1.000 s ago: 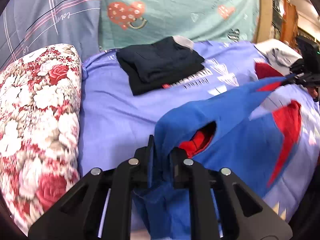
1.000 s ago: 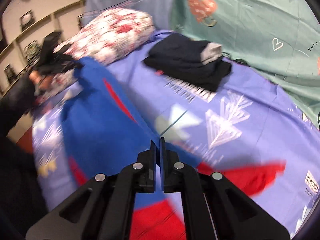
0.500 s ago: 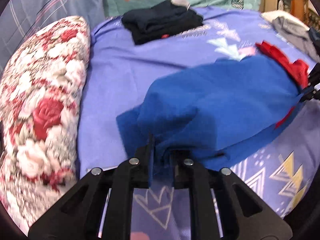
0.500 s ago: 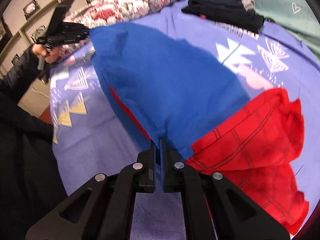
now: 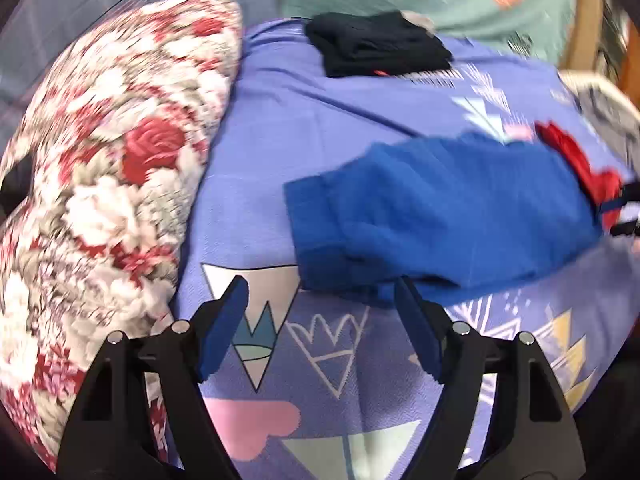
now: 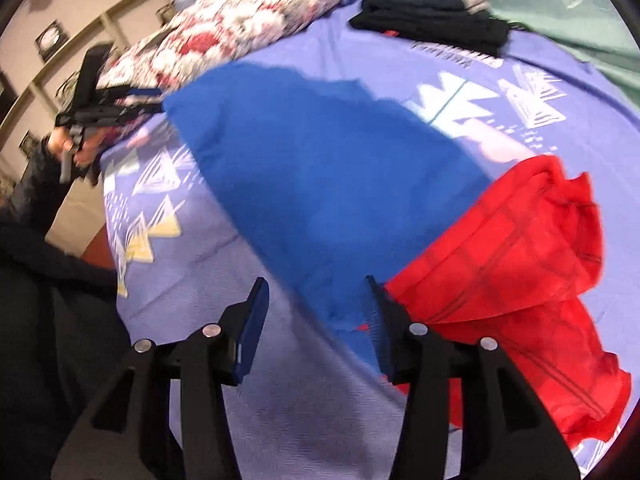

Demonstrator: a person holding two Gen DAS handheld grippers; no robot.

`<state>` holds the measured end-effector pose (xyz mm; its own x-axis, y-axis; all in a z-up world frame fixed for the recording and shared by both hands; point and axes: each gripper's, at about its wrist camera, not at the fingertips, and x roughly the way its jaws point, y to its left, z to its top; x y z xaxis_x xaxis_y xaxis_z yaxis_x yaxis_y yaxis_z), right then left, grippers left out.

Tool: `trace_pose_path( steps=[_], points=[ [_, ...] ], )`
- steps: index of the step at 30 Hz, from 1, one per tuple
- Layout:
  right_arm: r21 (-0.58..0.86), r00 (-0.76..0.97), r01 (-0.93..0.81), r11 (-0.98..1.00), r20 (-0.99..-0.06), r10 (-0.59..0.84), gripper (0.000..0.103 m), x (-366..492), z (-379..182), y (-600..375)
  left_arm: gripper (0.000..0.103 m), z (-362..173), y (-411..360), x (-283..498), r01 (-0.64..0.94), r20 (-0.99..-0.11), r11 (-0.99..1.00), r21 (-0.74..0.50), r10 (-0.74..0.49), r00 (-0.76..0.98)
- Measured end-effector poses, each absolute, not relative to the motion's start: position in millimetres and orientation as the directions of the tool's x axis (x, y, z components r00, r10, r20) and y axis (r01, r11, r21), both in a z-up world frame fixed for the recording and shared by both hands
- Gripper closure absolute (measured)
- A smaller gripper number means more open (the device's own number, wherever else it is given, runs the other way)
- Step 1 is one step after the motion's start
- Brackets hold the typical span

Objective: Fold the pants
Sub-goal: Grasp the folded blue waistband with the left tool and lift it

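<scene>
Right wrist: blue-red pants (image 6: 328, 184) folded flat, tools spread.

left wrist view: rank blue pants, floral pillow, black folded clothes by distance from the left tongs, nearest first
From the left tongs:
1. Blue pants, just ahead, right of centre.
2. Floral pillow, along the left side.
3. Black folded clothes, far end of the bed.

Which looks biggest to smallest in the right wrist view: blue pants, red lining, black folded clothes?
1. blue pants
2. red lining, though it lies nearer the camera, so this is unsure
3. black folded clothes, farthest away, so shrunk
</scene>
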<state>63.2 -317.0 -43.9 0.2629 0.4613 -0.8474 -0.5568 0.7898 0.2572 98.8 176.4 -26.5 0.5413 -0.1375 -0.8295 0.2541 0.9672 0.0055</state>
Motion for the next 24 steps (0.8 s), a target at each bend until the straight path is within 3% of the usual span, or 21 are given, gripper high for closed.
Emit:
trace_pose_path(
  steps=[6, 10, 19, 21, 24],
  points=[
    [0.274, 0.351, -0.404, 0.873, -0.835, 0.424, 0.054, 82, -43, -342, 0.026, -30, 194, 116, 0.053, -0.869, 0.976, -0.212, -0.213, 0.446],
    [0.275, 0.393, -0.374, 0.886, -0.818, 0.420, 0.053, 84, -41, -350, 0.023, -44, 201, 126, -0.104, -0.915, 0.954, -0.280, -0.232, 0.331],
    [0.273, 0.428, -0.373, 0.887, -0.797, 0.425, 0.048, 83, -40, -353, 0.025, -60, 209, 130, -0.310, -0.881, 0.833, -0.458, -0.380, 0.281],
    [0.278, 0.429, -0.372, 0.886, -0.795, 0.430, 0.048, 83, -40, -353, 0.031, -62, 206, 132, -0.321, -0.875, 0.820, -0.474, -0.397, 0.277],
    [0.288, 0.432, -0.371, 0.883, -0.788, 0.439, 0.048, 82, -41, -354, 0.048, -63, 201, 139, -0.325, -0.856, 0.795, -0.513, -0.444, 0.265]
  ],
)
